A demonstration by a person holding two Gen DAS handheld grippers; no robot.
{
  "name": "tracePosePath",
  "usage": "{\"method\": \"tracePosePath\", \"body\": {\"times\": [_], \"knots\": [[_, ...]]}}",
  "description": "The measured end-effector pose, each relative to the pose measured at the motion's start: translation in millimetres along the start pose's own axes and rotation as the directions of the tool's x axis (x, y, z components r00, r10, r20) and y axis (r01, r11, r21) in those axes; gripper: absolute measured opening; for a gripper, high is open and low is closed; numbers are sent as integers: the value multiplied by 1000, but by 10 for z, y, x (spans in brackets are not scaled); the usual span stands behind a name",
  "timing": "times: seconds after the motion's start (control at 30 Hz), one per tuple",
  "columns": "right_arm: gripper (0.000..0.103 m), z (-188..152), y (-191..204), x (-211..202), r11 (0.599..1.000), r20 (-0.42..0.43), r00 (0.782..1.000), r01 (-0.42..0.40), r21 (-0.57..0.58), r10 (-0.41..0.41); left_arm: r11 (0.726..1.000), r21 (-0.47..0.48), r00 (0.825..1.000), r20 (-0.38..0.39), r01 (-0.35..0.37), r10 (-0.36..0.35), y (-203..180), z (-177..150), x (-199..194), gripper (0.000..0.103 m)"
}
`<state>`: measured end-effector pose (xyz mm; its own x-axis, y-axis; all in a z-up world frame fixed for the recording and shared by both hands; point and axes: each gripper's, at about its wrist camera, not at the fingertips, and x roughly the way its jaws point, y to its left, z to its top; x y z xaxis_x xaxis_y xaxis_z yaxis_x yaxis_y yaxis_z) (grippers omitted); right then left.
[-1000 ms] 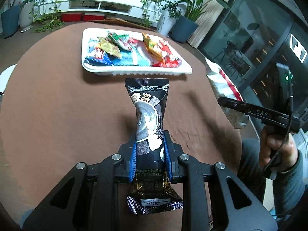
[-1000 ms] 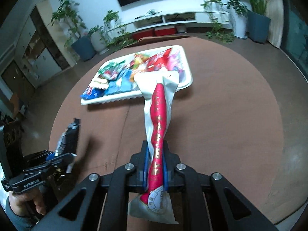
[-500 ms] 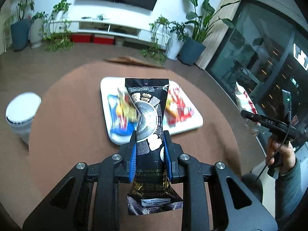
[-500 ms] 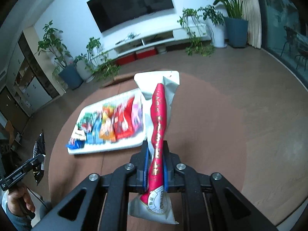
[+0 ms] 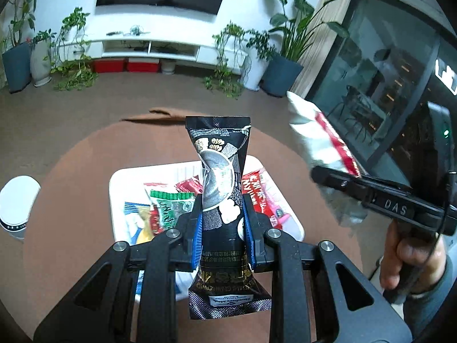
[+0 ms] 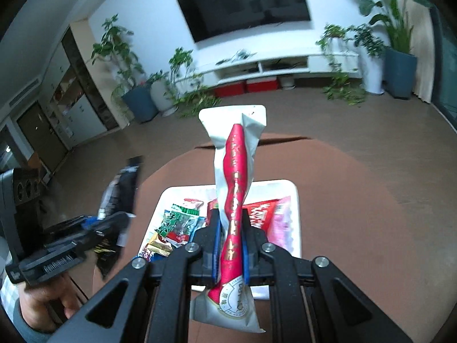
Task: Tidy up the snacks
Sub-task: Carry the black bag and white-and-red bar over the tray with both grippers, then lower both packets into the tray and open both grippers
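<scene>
My left gripper (image 5: 222, 225) is shut on a black snack packet (image 5: 221, 177) and holds it upright, high above the white tray (image 5: 117, 180) of colourful snack packets. My right gripper (image 6: 231, 235) is shut on a white and red snack packet (image 6: 235, 168), also upright above the same tray (image 6: 294, 197). The right gripper and its packet show at the right of the left wrist view (image 5: 337, 171). The left gripper and its black packet show at the left of the right wrist view (image 6: 114, 214).
The tray sits on a round brown table (image 5: 71, 171). A white lidded bin (image 5: 17, 203) stands on the floor at the table's left. Potted plants (image 5: 282, 57) and a TV stand (image 5: 148, 48) are at the far wall.
Both grippers have risen with their packets and now look down on the tray from higher up and nearer. The two grippers have come closer together.
</scene>
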<state>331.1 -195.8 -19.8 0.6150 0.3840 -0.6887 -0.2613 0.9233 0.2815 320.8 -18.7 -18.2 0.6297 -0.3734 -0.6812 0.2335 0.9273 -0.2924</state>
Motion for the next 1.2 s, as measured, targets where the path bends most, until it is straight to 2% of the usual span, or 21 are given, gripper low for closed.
{"method": "tracePosePath", "body": {"times": [0.3, 0.57, 1.03, 1.2], "knots": [[13, -89, -43, 836, 999, -146, 989, 32, -3, -32, 999, -12, 995, -90, -41, 40, 51, -82, 872, 22], [13, -203, -141, 1105, 999, -200, 978, 54, 9, -51, 997, -44, 990, -128, -67, 61, 194, -203, 1324, 22], [13, -400, -96, 1301, 999, -222, 974, 47, -3, -47, 996, -63, 989, -137, -69, 60, 280, -368, 1587, 23], [13, -402, -92, 1313, 999, -225, 973, 47, -3, -47, 995, -64, 990, -126, -75, 66, 277, -441, 1480, 24]]}}
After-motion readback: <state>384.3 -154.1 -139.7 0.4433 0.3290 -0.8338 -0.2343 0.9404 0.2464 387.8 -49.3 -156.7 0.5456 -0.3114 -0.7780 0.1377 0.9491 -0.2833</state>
